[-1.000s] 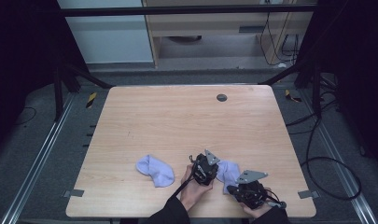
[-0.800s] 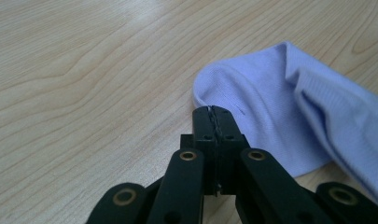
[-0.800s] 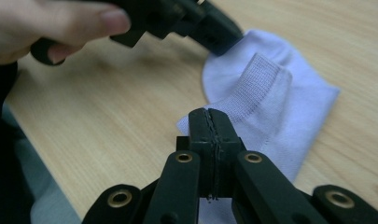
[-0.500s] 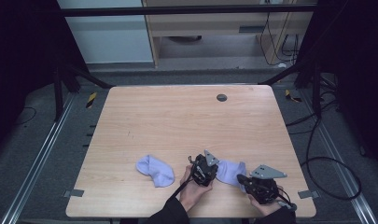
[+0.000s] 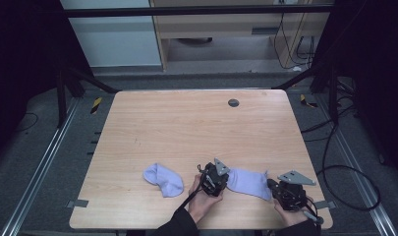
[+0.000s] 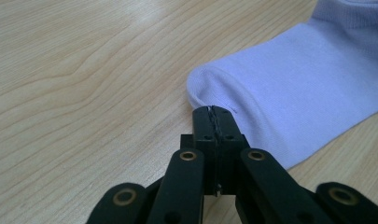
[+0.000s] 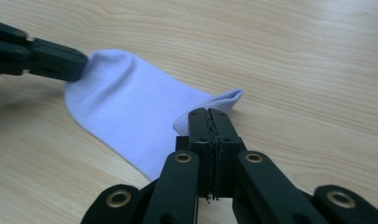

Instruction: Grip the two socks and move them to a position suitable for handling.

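Arms cut off by the bottom edge of the high view, past the left hand [image 5: 200, 201] and right hand [image 5: 291, 216]. Left gripper [image 5: 214, 178] sitting over one end of the sock [image 5: 248, 183], so that end hidden there. Other end tucked under the right gripper [image 5: 287, 192]. Pinched bit of cloth lost between the shut jaws in both gripper views. Sock running off the top right edge in the left gripper view [image 6: 294, 93]. Left gripper [image 7: 32, 58] cut off by the left edge in the right gripper view. Small dark round thing [image 5: 233, 103] on the table [image 5: 186, 128], too small to tell what.
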The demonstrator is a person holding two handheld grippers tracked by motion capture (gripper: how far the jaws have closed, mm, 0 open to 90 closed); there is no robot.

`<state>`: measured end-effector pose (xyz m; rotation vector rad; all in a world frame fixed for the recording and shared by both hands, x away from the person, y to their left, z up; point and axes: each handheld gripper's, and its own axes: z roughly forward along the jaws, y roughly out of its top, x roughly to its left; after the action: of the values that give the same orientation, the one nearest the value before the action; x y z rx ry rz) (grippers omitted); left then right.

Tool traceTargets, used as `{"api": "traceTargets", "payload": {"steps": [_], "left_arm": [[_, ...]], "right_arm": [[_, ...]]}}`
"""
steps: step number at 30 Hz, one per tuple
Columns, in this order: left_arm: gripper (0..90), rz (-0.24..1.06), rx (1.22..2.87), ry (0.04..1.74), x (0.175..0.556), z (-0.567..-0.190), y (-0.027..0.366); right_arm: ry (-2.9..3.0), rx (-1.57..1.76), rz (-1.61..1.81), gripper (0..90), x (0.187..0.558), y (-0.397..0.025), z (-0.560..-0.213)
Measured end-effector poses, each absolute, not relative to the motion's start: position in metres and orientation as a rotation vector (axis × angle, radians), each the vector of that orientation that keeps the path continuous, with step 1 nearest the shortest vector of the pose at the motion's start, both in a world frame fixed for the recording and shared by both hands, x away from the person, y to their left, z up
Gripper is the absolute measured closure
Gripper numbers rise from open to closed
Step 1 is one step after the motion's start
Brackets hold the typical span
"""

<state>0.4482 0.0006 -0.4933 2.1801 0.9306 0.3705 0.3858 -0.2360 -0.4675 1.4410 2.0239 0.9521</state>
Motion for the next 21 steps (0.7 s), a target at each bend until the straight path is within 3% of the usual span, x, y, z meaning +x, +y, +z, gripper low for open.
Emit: {"api": "traceTargets", "payload": {"steps": [17,21], "left_arm": [[87.8,0.357,2.187,0.920,0.442,-0.495,-0.001],[80.9,0.345,2.189,0.921,0.442,-0.495,0.000]], "right_arm": [[1.957,1.506,0.842,87.6,0.408,-0.252,-0.478],[1.941,1.511,0.814,82.5,0.411,-0.257,-0.482]]}}
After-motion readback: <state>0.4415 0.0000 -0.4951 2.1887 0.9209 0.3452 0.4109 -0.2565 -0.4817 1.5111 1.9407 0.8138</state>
